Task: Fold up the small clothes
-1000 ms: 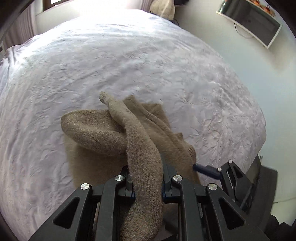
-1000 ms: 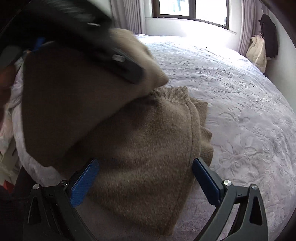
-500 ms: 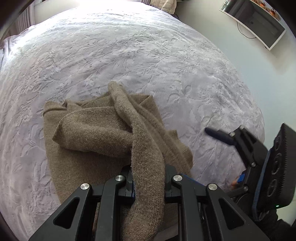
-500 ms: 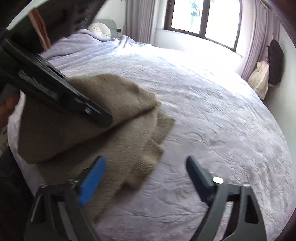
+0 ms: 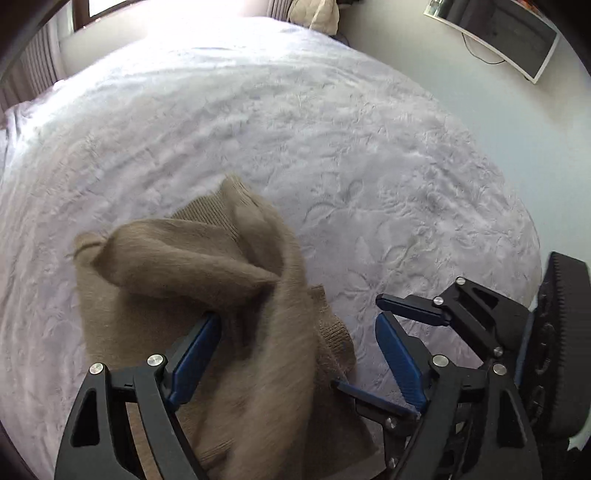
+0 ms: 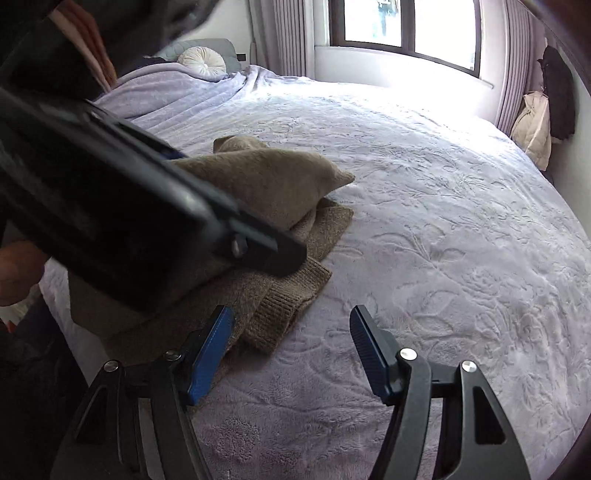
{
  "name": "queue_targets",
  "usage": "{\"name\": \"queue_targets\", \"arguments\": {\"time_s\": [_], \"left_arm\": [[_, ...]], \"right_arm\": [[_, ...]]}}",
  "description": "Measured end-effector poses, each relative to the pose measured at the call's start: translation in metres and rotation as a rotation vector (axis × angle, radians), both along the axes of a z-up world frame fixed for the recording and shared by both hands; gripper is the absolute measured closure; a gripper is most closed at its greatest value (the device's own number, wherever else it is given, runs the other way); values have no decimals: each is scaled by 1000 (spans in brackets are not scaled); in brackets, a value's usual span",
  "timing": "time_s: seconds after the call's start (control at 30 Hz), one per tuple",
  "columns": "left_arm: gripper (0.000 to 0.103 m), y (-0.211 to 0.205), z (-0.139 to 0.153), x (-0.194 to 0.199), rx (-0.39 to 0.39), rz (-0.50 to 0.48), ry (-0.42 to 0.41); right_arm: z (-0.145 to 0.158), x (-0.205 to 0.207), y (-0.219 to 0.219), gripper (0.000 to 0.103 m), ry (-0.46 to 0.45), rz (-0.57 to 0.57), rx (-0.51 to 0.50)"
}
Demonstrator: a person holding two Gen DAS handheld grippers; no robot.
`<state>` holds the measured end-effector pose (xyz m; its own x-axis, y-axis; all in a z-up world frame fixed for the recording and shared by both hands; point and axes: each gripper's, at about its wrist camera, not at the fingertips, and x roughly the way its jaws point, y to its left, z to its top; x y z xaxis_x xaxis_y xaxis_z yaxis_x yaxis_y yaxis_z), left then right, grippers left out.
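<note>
A tan knit sweater (image 5: 192, 273) lies bunched on the lilac bedspread (image 5: 332, 147). My left gripper (image 5: 299, 350) is open, its blue pads wide apart, and a blurred sleeve of the sweater (image 5: 273, 369) hangs loose between them. The sweater also shows in the right wrist view (image 6: 266, 181), folded in layers at the left. My right gripper (image 6: 291, 354) is open and empty, just right of the sweater's ribbed hem (image 6: 280, 310). It shows in the left wrist view (image 5: 413, 332) at the right. The left gripper's black body (image 6: 110, 206) hides part of the sweater.
The bedspread (image 6: 443, 221) stretches to the right. A round white pillow (image 6: 201, 61) lies at the head. A window (image 6: 402, 26) and hanging bags (image 6: 535, 125) are behind. A wall-mounted screen (image 5: 495, 33) is on the right wall.
My left gripper has opened and let go of the sweater sleeve it was shut on. My right gripper has drawn closer to the left one, beside the sweater's hem.
</note>
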<state>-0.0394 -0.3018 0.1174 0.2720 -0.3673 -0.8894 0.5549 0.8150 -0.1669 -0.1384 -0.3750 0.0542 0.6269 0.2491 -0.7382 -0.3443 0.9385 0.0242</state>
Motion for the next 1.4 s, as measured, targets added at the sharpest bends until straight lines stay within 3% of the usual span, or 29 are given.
{"name": "queue_targets", "arguments": {"time_s": [0.1, 0.17, 0.2, 0.33, 0.47, 0.63, 0.77, 0.9, 0.97, 1.0, 1.03, 1.13, 1.2, 1.27, 1.33, 1.4], "left_arm": [[17, 12, 14, -2, -44, -2, 29], [17, 27, 28, -5, -113, -7, 41], [17, 41, 36, -6, -157, -6, 38], [17, 78, 40, -5, -208, 49, 10], [17, 92, 14, -2, -180, 86, 42], [17, 101, 1, -9, -294, 56, 88], [17, 91, -9, -12, -356, 26, 152], [17, 69, -17, -25, -301, -67, 132], [17, 66, -16, -32, -273, -110, 95], [17, 67, -16, -33, -264, -113, 84], [17, 72, -13, -34, -260, -114, 72], [17, 90, -5, -34, -318, -118, 59], [17, 92, -8, -33, -319, -117, 69], [17, 81, -16, -32, -334, -136, 115], [17, 65, -21, -36, -359, -181, 161], [17, 41, -23, -49, -362, -252, 174]], "right_arm": [[3, 2, 2, 33, -10, 4, 5], [8, 1, 3, 32, -25, 13, 9], [10, 0, 3, 32, -24, 10, -1], [16, -6, -13, 31, -8, 12, 24], [29, -9, -39, 25, -13, -51, 136], [52, 13, -65, 20, 18, -105, 396], [44, 49, -48, 18, 158, -87, 497], [23, 86, -19, 18, 261, -97, 482], [16, 104, -7, 26, 295, -108, 451], [11, 109, 0, 65, 309, -111, 414], [7, 115, 6, 83, 336, -104, 391], [28, 102, 6, 85, 255, -53, 435], [22, 97, -3, 85, 255, -91, 407], [-4, 98, -15, 75, 337, -162, 349], [-14, 96, -29, 47, 359, -200, 396], [-8, 89, -40, 39, 324, -227, 400]]}}
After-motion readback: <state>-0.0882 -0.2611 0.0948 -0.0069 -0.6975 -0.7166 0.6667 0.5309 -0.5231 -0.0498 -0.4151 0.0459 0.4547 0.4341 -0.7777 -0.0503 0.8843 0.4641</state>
